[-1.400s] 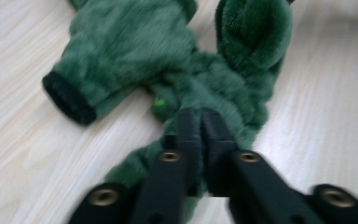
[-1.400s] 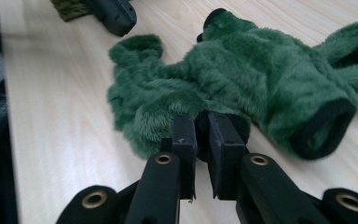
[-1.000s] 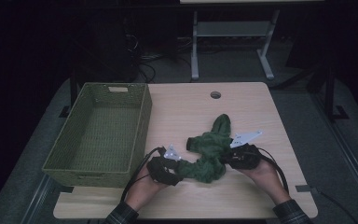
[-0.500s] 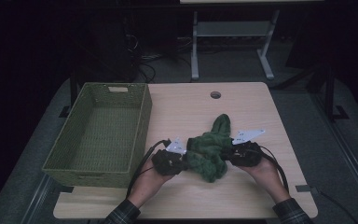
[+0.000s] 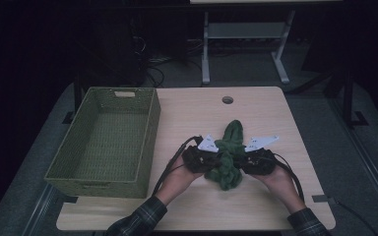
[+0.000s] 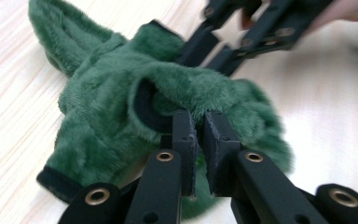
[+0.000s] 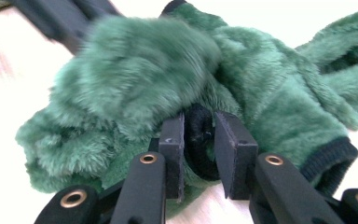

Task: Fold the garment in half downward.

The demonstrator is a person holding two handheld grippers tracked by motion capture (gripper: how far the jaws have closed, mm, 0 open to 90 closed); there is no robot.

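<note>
A fuzzy green garment (image 5: 228,156) with dark ribbed cuffs lies bunched in a heap on the table, pinched from both sides between the left gripper (image 5: 211,158) and the right gripper (image 5: 240,160). One limp sleeve trails away beyond their tips.

No text, label, brand, number or sign could be read anywhere in these views.
</note>
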